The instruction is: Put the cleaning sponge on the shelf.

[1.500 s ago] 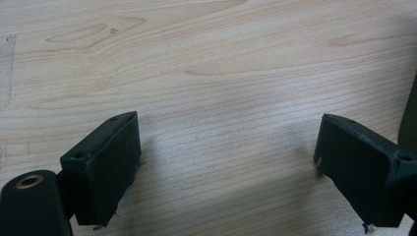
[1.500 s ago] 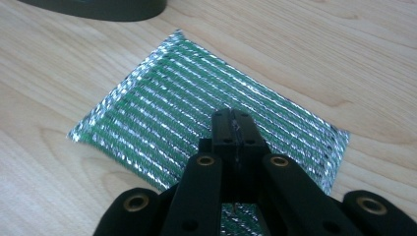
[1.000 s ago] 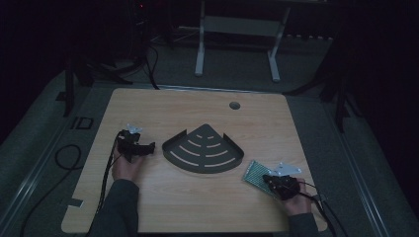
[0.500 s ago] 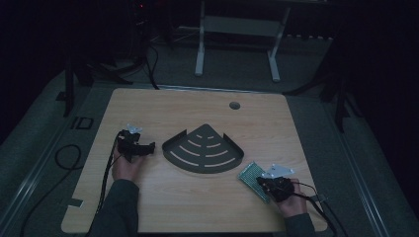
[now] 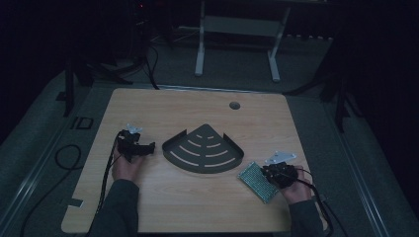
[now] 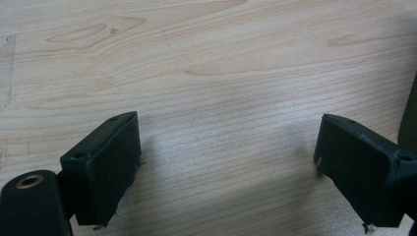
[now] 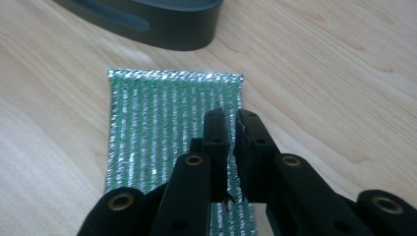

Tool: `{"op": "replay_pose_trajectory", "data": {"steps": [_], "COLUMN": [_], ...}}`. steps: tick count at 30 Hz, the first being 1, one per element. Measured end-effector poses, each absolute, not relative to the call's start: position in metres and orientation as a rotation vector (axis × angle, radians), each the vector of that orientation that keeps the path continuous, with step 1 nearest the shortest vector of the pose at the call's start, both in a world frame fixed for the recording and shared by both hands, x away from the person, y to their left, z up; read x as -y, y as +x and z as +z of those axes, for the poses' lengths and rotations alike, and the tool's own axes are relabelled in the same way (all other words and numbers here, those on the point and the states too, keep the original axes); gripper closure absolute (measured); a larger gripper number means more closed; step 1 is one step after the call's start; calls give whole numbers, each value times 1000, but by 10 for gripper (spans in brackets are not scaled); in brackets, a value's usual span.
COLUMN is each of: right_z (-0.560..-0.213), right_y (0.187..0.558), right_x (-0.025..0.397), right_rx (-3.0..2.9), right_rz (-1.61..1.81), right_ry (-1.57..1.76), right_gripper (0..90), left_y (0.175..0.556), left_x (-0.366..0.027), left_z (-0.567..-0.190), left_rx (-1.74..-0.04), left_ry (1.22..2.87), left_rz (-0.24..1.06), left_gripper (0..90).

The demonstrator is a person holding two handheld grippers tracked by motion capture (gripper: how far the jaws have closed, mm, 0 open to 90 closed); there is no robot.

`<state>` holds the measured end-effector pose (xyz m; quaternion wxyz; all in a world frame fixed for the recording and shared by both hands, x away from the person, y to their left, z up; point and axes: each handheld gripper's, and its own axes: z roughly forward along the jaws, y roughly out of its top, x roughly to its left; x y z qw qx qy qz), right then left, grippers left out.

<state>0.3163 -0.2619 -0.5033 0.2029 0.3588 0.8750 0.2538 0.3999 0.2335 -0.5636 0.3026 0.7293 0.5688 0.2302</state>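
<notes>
A green and silver ribbed scouring pad [image 5: 257, 181] [image 7: 162, 113] lies on the wooden table [image 5: 163, 108] at the front right. My right gripper [image 5: 266, 174] [image 7: 231, 120] is over its right part, jaws almost together and pinching the pad. A dark quarter-round slotted tray [image 5: 203, 149] [image 7: 162, 19] sits mid-table, just beyond the pad. Left of the tray, my left gripper [image 5: 149, 146] [image 6: 226, 162] rests low over bare wood, wide open with nothing between its pads [image 6: 113, 157]. The tray's edge [image 6: 409, 118] is beside its right jaw.
A round cable hole [image 5: 234, 105] sits near the table's far edge. Cables trail from both grippers over the front edge. A white desk frame [image 5: 237, 29] stands on the floor beyond the table. Bare wood lies ahead of the left gripper.
The right gripper and the green pad have shifted slightly toward the front edge of the table. The left gripper has stayed still.
</notes>
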Motion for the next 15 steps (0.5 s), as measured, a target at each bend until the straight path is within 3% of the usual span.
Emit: {"op": "replay_pose_trajectory", "data": {"steps": [15], "right_z": [-506], "right_y": [343], "right_x": [269], "right_rx": [-2541], "right_rz": [680], "right_ry": [1095], "right_gripper": [763], "left_y": [400], "left_x": [-234], "left_z": [-564], "left_rx": [-1508], "left_ry": [1933], "left_rz": [610], "left_gripper": [111]}}
